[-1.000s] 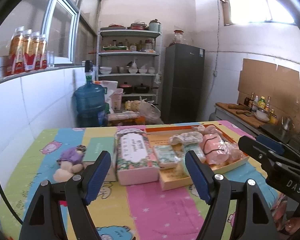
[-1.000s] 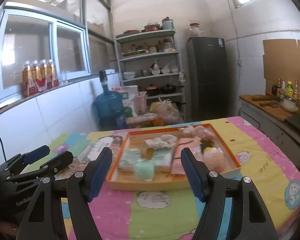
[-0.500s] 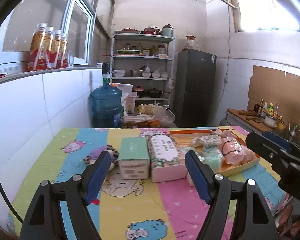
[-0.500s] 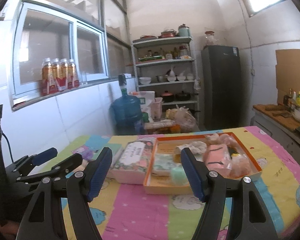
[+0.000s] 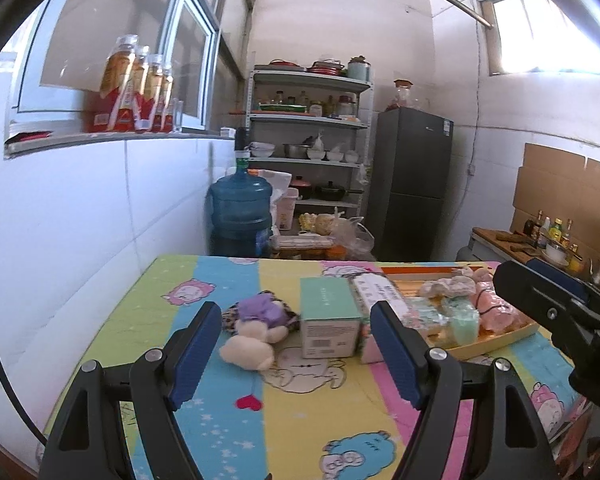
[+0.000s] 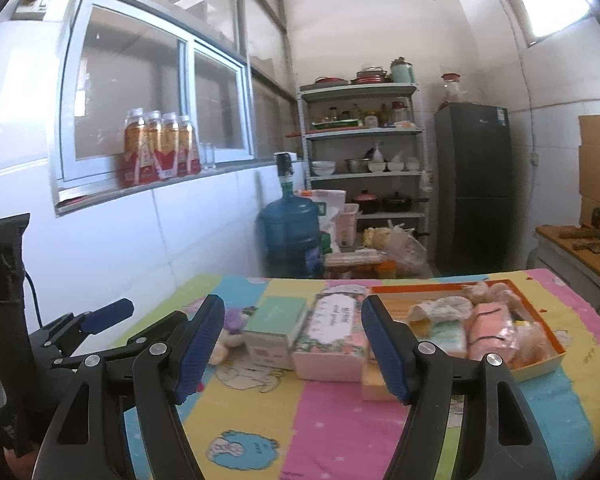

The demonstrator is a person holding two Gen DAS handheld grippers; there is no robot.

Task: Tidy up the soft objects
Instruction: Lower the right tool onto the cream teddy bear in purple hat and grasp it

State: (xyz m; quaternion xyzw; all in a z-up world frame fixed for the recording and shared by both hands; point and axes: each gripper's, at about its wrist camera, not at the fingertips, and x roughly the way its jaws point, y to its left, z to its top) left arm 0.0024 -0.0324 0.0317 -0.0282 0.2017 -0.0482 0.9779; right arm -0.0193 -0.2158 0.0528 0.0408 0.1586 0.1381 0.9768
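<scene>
A home kitchen: fridge (image 6: 474, 188), crockery shelves (image 6: 364, 152), water jug (image 6: 290, 228).

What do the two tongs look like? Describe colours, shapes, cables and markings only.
Both the left tongs and the right tongs are matte black angular frames with triangular cut-outs and silver screws. Each finger carries a ribbed blue pad. A black cable trails beside the left one. No lettering is legible.

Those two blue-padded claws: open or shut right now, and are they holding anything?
Left gripper: open, holding nothing.
Right gripper: open, holding nothing.
</scene>
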